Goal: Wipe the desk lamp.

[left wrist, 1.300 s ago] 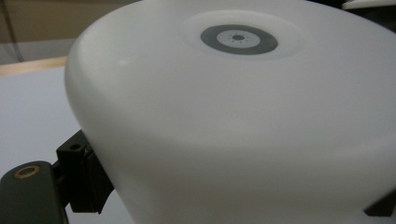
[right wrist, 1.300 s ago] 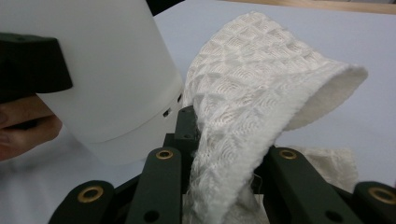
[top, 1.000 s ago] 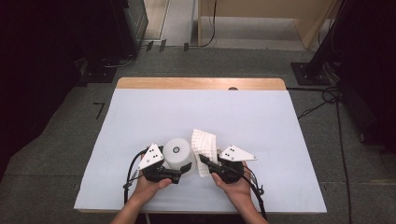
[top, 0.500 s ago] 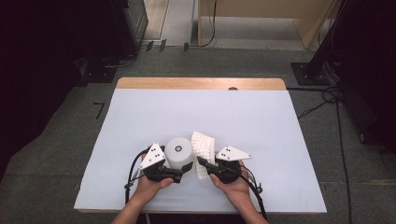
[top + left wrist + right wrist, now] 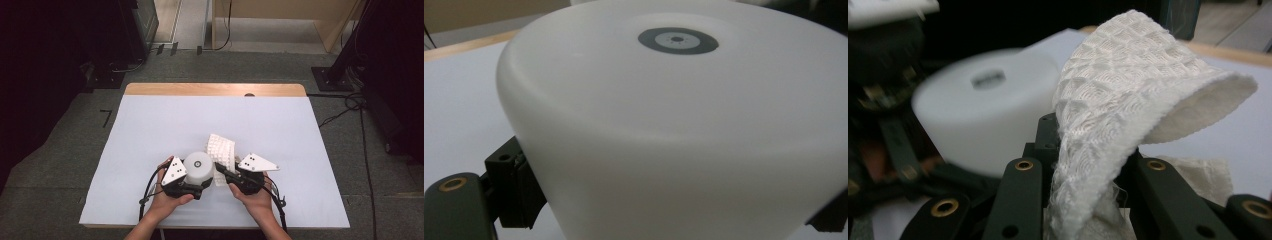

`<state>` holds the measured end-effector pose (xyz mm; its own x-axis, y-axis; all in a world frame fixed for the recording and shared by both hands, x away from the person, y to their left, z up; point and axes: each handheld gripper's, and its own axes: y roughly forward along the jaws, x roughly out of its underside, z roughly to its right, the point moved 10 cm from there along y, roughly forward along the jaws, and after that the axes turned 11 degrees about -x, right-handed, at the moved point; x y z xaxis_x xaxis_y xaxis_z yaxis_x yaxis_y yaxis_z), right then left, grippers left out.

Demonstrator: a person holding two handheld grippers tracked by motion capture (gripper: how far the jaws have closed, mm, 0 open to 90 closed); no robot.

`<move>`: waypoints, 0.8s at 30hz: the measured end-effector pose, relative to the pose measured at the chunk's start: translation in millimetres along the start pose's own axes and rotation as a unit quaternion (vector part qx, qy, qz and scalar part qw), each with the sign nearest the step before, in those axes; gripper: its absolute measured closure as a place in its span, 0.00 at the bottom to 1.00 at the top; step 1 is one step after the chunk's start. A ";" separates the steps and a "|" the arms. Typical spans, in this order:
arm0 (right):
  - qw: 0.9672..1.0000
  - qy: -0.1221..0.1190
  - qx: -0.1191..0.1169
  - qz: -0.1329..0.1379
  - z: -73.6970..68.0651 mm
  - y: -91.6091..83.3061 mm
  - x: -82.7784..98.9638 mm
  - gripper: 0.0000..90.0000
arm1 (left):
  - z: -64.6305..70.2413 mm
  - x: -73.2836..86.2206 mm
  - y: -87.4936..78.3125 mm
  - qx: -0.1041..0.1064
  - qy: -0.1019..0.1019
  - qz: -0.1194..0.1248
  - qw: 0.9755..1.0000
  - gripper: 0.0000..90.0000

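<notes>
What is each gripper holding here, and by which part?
Left gripper clamps the white container across its lower side wall. Right gripper pinches the white waffle cloth at its lower end; the rest arches up.

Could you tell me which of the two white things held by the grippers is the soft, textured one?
The waffle-weave cloth in the right gripper; the white cup-like object in the left gripper is smooth and rigid.
</notes>
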<state>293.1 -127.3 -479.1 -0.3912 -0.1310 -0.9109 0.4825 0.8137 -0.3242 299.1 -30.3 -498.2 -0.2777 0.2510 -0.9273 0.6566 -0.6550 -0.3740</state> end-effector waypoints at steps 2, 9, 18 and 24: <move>1.000 0.006 0.003 -0.024 3.9 8.7 14.4 0.82 | -3.4 -3.5 -1.9 0.003 -0.010 0.007 1.000 0.09; 1.000 0.008 0.005 -0.016 2.3 8.1 10.0 0.82 | -6.2 6.5 5.0 -0.013 0.002 -0.010 1.000 0.09; 1.000 0.005 0.013 -0.001 8.4 -1.1 4.7 0.82 | -20.6 16.3 11.1 -0.055 0.005 -0.013 0.998 0.09; 1.000 0.008 0.021 -0.002 14.5 -4.0 8.1 0.82 | -22.0 15.7 6.8 -0.079 0.011 -0.008 0.997 0.06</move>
<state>299.3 -139.8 -488.9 -0.4059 -0.1251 -0.9053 0.5129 0.7887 -0.3390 314.6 -15.1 -515.7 -0.2734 0.2774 -0.9210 0.7547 -0.5318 -0.3842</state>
